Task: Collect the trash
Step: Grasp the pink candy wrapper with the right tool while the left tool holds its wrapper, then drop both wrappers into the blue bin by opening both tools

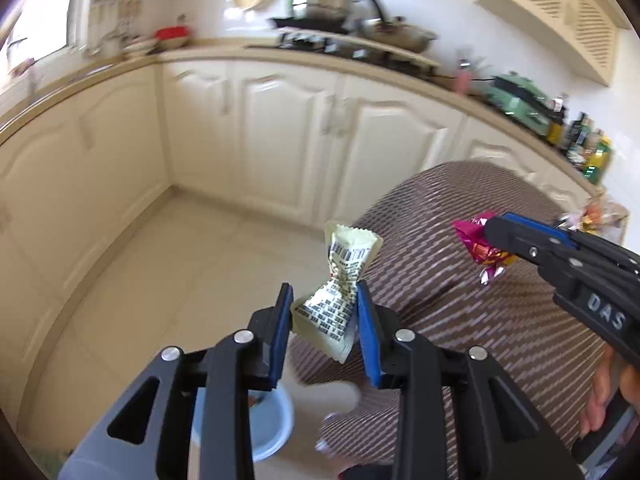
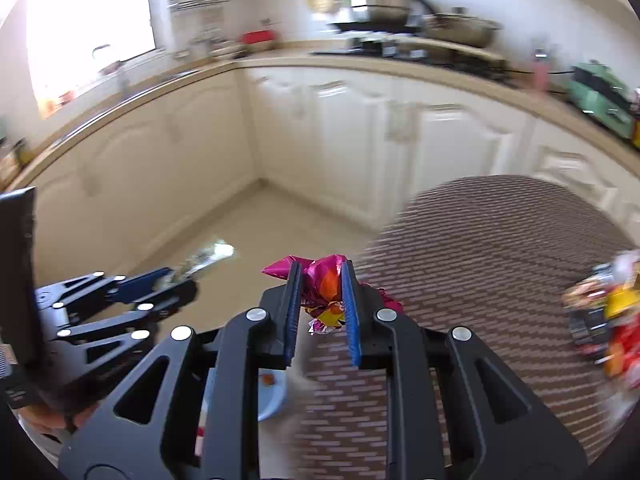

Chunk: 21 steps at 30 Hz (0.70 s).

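My left gripper (image 1: pixel 323 292) is shut on a crumpled pale-yellow wrapper (image 1: pixel 336 312) with black barcode print, held above the edge of the striped table (image 1: pixel 460 300). My right gripper (image 2: pixel 321 265) is shut on a magenta and orange foil wrapper (image 2: pixel 326 284), also over the table's near edge. In the left wrist view the right gripper (image 1: pixel 494 236) comes in from the right with the magenta wrapper (image 1: pixel 472 240) at its tip. The right wrist view shows the left gripper (image 2: pixel 180 278) at the left, its wrapper (image 2: pixel 208 256) blurred.
A light-blue bin (image 1: pixel 272 428) stands on the tiled floor below both grippers, also the bin (image 2: pixel 274 398) in the right wrist view. More wrappers (image 2: pixel 608 312) lie in a pile on the table's right side. Cream cabinets and a cluttered counter (image 1: pixel 320 52) run behind.
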### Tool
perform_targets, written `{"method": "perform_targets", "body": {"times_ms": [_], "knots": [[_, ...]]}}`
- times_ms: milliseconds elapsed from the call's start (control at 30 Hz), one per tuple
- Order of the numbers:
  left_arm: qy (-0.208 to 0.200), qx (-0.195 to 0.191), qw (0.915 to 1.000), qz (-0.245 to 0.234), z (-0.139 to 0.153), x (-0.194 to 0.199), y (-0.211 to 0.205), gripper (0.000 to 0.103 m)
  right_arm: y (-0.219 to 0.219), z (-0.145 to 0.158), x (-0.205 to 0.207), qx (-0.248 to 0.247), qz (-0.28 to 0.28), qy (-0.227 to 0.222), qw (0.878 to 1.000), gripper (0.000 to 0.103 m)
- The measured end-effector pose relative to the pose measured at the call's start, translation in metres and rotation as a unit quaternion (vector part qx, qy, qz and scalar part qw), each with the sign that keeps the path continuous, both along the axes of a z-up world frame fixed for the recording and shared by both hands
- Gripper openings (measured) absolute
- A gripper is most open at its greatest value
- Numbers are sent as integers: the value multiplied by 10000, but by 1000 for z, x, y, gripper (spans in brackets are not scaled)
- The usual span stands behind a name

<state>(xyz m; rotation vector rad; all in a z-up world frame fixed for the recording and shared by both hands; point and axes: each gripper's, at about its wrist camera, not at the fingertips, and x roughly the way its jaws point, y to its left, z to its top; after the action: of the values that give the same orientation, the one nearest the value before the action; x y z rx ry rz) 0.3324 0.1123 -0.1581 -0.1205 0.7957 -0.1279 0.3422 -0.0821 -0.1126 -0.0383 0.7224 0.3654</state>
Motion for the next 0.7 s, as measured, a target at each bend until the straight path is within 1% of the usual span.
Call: {"method": "perform_targets", "body": {"times_ms": [67, 167, 267, 333, 400, 500, 567, 633, 700], "knots": [[144, 58, 9997, 185, -15, -12, 24, 30, 26, -15, -5, 188, 231, 143, 9995, 20], [428, 247, 9973, 539, -45, -29, 59, 31, 78, -52, -11, 351, 637, 477, 9962, 20], [752, 137, 9944, 728, -76, -39, 89, 31, 111, -85, -14, 330, 774, 744, 9937, 20], [955, 156, 9916, 863, -98, -42, 103, 31, 131, -110, -10, 292, 809, 926, 9920, 20], [1152, 4, 9893, 898, -121, -42, 116, 31, 139, -134, -4, 249, 744, 1111, 9907, 20], [1380, -189, 9859, 929, -149, -35, 127, 32, 148, -161, 3, 148, 639, 1311, 9892, 20], [1506, -307, 9837, 934, -162, -30, 130, 33, 149, -177, 9, 152, 558, 1478, 9873, 20], [1668, -446, 9807, 920, -175, -23, 135, 37, 152, -187, 11, 146, 520, 1574, 9861, 20], [1733, -440, 9794, 943, -182, -20, 135, 45, 156, -198, 17, 164, 470, 1700, 9842, 20]]}}
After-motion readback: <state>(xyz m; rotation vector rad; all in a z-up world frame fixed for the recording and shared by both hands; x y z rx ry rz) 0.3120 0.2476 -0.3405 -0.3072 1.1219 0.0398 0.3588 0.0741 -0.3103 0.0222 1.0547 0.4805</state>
